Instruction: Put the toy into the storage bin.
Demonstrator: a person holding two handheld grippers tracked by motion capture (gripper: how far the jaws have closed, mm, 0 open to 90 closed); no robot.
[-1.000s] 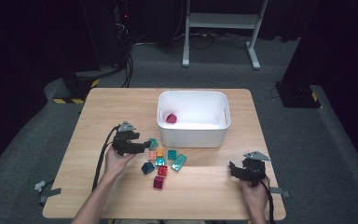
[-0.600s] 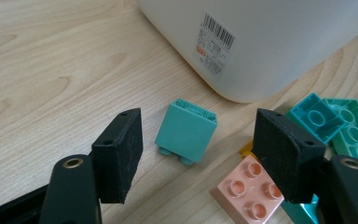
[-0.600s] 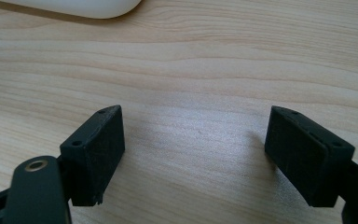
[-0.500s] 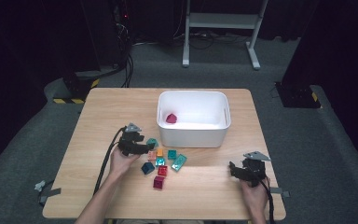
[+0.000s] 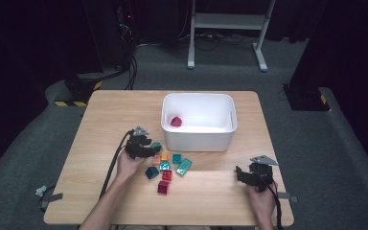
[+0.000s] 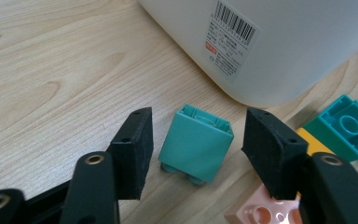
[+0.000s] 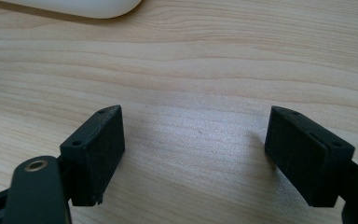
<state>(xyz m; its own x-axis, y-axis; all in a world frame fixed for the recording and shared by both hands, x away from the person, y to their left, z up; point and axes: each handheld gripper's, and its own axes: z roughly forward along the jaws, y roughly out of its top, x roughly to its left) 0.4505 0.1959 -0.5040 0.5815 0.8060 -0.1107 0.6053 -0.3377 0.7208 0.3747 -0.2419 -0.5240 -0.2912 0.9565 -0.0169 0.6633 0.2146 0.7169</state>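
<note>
with the left gripper (image 6: 196,154) closing around but not yet pressing the teal brick (image 6: 196,145), we should centre it between the pads before squeezing, right gripper (image 7: 205,154) idle and open.

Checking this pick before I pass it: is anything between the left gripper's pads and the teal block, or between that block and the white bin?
Nothing visible. The teal block lies between the left gripper's closing jaws with bare gaps either side, and bare table runs to the white bin just behind.

Grey carpet floor (image 5: 326,158), dark black curtains (image 5: 28,43) behind, white metal stand (image 5: 230,21), cables (image 5: 129,67), light wooden counter (image 5: 115,115)
</note>
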